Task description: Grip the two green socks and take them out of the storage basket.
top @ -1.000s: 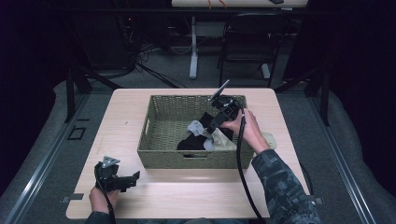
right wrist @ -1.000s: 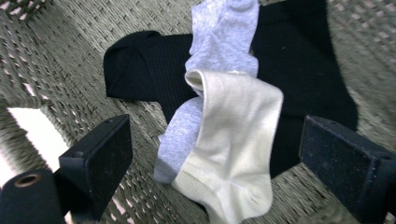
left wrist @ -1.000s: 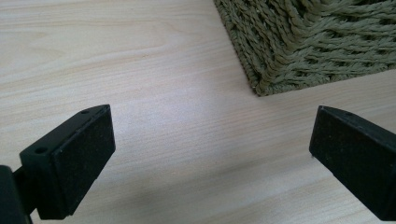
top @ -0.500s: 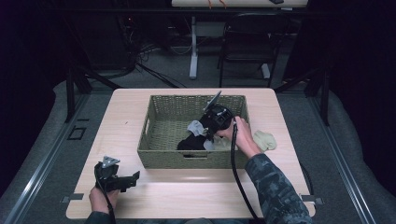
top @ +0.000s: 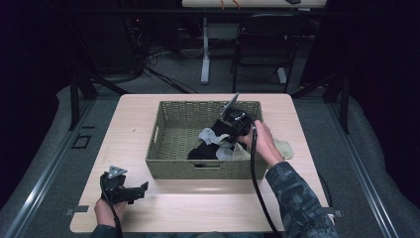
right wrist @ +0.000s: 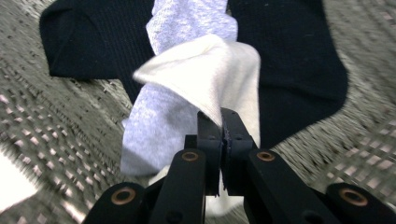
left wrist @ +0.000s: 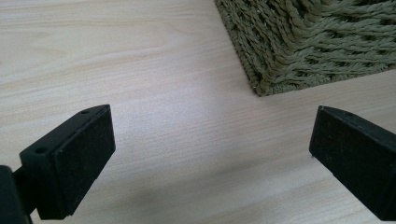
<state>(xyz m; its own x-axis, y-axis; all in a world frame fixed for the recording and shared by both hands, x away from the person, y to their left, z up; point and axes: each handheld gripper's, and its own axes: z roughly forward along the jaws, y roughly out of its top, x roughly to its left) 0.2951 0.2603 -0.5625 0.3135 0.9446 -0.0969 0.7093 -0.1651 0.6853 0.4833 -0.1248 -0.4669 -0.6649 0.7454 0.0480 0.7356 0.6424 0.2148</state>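
Our right tool (right wrist: 221,122) has sunk into the basket (top: 174,167) and just closed, pinching the white sock (right wrist: 205,70); our left tool (left wrist: 210,154) gapes empty at the desk's (top: 133,119) near-left corner.

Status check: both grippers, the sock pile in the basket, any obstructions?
Right gripper jaws just closed, pinching white sock inside woven basket. Left gripper open, idle over table. Grey sock and black sock lie underneath, may drag along.
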